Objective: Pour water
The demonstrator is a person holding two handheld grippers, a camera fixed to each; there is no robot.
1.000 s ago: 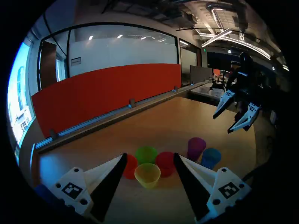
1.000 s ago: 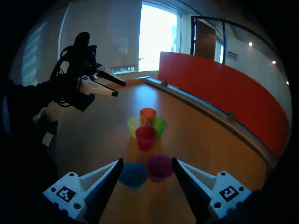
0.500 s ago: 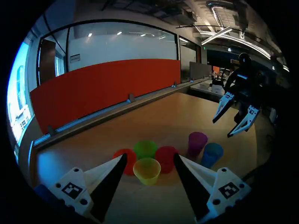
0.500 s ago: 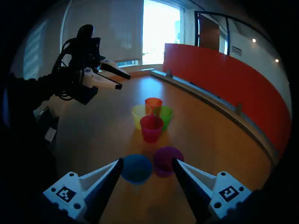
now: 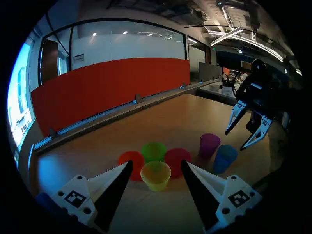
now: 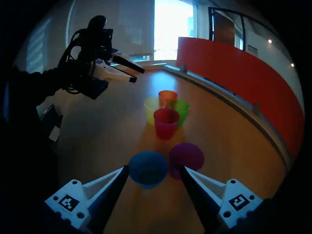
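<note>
At the lower centre of the right gripper view, the blue cup [image 6: 148, 169] stood between the spread fingers of the right gripper [image 6: 153, 168], just beside the purple cup [image 6: 186, 156], which a careless closing could knock over

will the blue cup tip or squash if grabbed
The blue cup looks like thin translucent plastic, so probably light and may flex under a squeeze. It tapers to a narrower base, so a sideways nudge could tip it.
</note>
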